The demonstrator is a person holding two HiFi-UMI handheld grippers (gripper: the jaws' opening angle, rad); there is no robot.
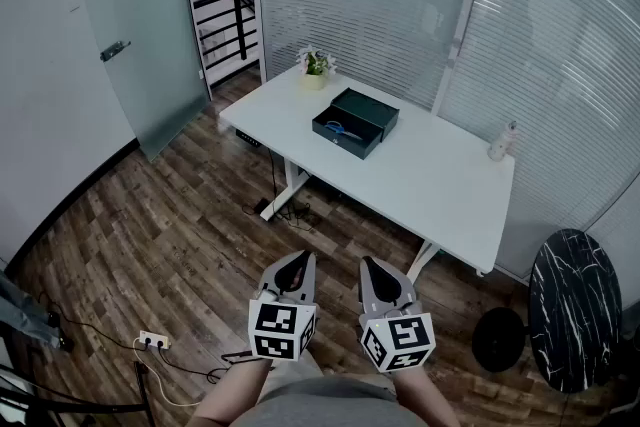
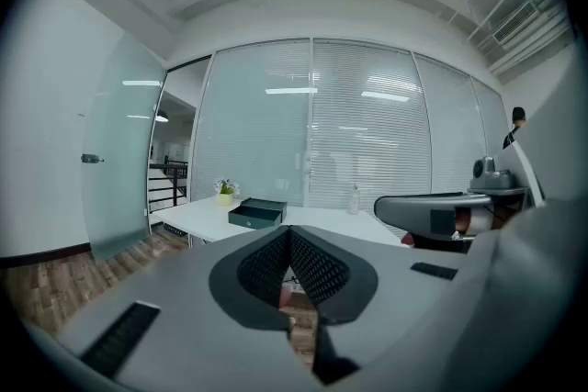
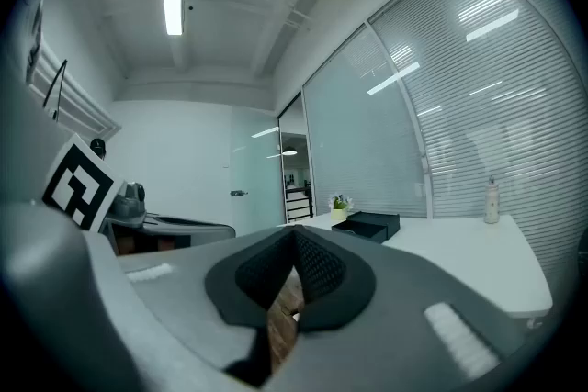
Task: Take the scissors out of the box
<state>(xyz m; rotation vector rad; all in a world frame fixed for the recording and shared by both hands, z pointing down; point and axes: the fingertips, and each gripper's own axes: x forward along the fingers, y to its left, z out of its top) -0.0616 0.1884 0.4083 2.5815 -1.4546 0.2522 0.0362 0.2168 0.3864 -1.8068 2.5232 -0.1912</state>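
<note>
Standing well back from the counter (image 1: 430, 180), we judge the approach step is in hand. Left gripper (image 1: 297, 265) and right gripper (image 1: 373, 267) are both closed and empty. Scissors (image 1: 340, 129) lie in the open box (image 1: 345, 143), far ahead. Next we should walk up and open one gripper.

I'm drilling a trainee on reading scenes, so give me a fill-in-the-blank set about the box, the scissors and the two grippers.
1. The scissors lie ___ the open dark box.
2. The handles of the scissors are ___.
3. The left gripper and the right gripper are both empty, each with its jaws ___.

Missing words: inside; blue; shut.
</note>
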